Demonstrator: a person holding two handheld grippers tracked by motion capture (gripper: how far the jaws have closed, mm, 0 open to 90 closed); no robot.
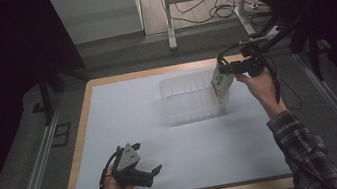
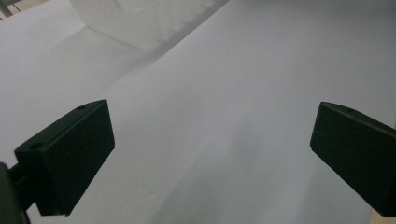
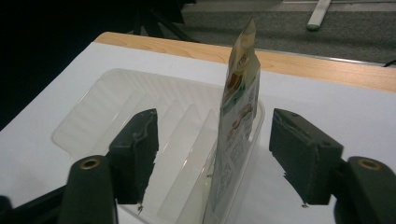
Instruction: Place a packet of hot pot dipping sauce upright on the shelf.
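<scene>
Right claw (image 3: 212,154) released, jaws clear of the pouch (image 3: 238,126) on both sides. Pouch stands on edge inside the clear tray (image 3: 93,121), against its near wall. Risk: it tips or snags as the claw withdraws. Left claw (image 2: 212,154) released, idle over the bench (image 2: 233,70).

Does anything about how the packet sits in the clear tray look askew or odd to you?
Yes: the packet stands on edge against the clear tray's right wall, its top poking above the rim instead of lying flat. The right gripper straddles it with open fingers, neither touching it.
</scene>
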